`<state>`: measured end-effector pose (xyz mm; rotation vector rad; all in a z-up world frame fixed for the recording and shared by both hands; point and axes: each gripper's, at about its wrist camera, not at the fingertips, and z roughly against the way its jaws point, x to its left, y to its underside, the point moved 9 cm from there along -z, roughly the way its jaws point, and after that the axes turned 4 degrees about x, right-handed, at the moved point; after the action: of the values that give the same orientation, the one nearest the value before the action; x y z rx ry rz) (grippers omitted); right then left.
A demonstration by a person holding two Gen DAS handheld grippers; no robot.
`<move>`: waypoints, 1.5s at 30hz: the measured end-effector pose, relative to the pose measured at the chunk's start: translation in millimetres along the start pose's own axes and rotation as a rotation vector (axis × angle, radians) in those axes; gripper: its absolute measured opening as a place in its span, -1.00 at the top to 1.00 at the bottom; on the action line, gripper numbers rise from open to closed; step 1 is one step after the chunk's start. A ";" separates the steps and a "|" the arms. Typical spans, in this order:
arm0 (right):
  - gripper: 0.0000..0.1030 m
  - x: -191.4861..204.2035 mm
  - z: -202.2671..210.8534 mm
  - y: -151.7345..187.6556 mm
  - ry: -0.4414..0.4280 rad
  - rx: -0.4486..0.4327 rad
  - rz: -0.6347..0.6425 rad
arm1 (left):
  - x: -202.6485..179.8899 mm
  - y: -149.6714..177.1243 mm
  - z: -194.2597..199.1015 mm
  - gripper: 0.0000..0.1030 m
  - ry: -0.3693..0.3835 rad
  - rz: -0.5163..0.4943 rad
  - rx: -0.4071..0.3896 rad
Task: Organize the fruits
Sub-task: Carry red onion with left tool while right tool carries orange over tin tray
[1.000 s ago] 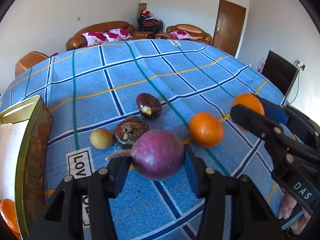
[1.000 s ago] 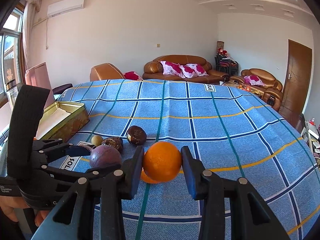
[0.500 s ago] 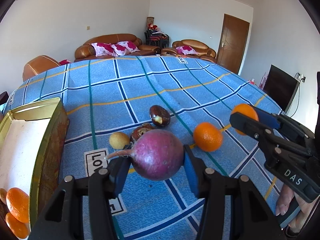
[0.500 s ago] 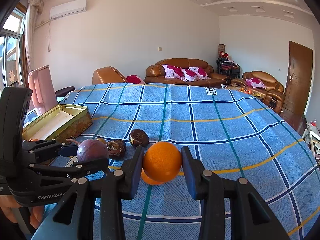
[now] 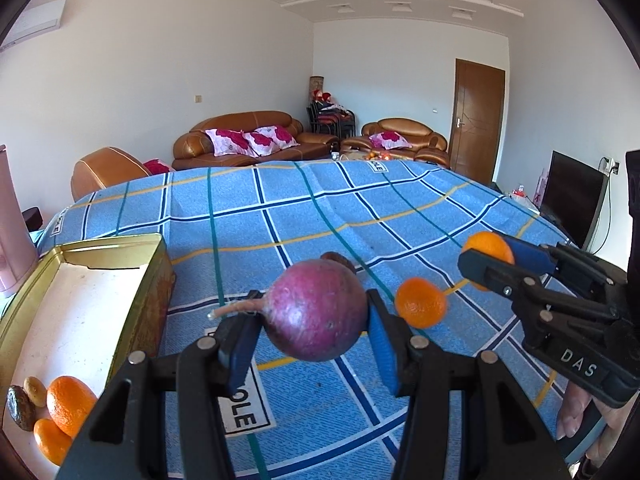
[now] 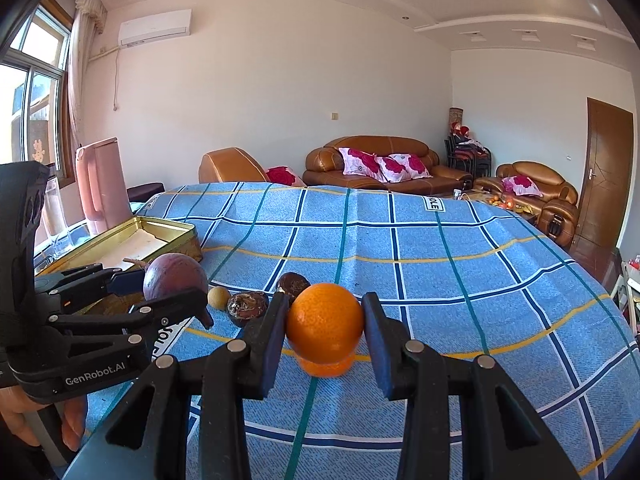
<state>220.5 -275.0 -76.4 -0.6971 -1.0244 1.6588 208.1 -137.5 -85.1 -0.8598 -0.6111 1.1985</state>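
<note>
My left gripper [image 5: 308, 322] is shut on a round purple fruit [image 5: 316, 310] with a thin stem, held above the blue checked tablecloth; it also shows in the right wrist view [image 6: 174, 276]. My right gripper [image 6: 324, 326] is shut on an orange [image 6: 325, 322], seen at the right in the left wrist view [image 5: 486, 246]. A second orange [image 5: 420, 302] lies on the cloth. Two dark passion fruits [image 6: 247, 308] [image 6: 293, 283] and a small yellow fruit [image 6: 219, 297] lie together. A gold tin box [image 5: 150, 276] at the left holds two oranges [image 5: 66, 404] and two small fruits.
The table's blue checked cloth [image 6: 440, 264] stretches far ahead. A pink jug [image 6: 102, 184] stands behind the tin. Brown sofas [image 6: 380, 164] and a door [image 5: 476, 120] are beyond the table. A dark screen [image 5: 572, 200] stands off the right edge.
My left gripper has risen and tilted up with the purple fruit and moved towards the tin, whose inside now shows more. The right gripper has lifted slightly with its orange.
</note>
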 end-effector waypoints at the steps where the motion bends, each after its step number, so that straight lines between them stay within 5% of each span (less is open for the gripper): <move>1: 0.23 0.3 0.5 -0.3 -0.001 -0.003 0.001 | 0.1 -0.6 1.2 -0.02 -0.003 -0.002 -0.006; 27: 0.23 9.8 20.0 -5.4 -0.028 -0.103 0.042 | 0.5 -5.8 28.1 -0.02 -0.060 -0.017 -0.124; 45: 0.23 25.4 28.3 -5.4 -0.055 -0.132 0.072 | 17.6 -2.9 38.8 -0.02 -0.070 0.012 -0.133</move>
<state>191.4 -258.4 -57.5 -0.7872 -1.1684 1.6912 183.6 -111.4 -61.8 -0.9374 -0.7499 1.2124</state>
